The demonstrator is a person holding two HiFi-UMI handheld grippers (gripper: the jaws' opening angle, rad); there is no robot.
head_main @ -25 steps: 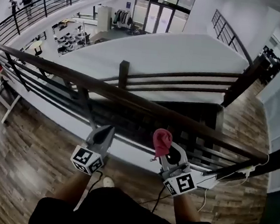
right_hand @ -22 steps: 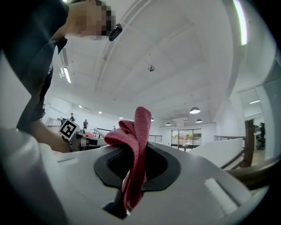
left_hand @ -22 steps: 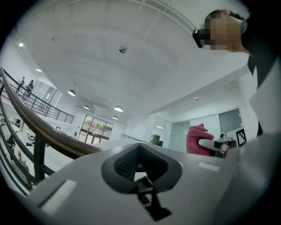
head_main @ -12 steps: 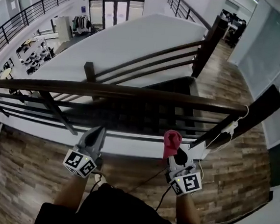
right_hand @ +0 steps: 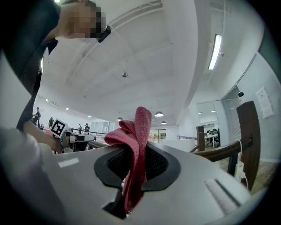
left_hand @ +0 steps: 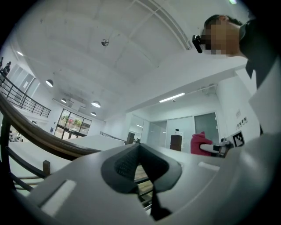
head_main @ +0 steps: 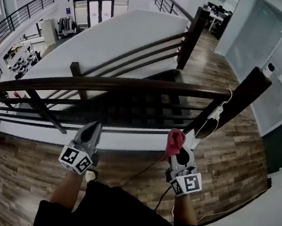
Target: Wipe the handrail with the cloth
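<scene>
Below the handrail [head_main: 109, 84], apart — cloth [head_main: 175, 139] in right gripper [head_main: 173, 148]

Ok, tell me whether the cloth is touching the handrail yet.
No, the cloth, pinched in the right tongs, sits short of the handrail, with open space between them.

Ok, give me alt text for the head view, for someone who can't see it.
Looking down, the right gripper holds a pink cloth pinched in its jaws, on the near side of a dark wooden handrail that crosses the picture, not touching it. The left gripper is shut and empty beside it.
</scene>
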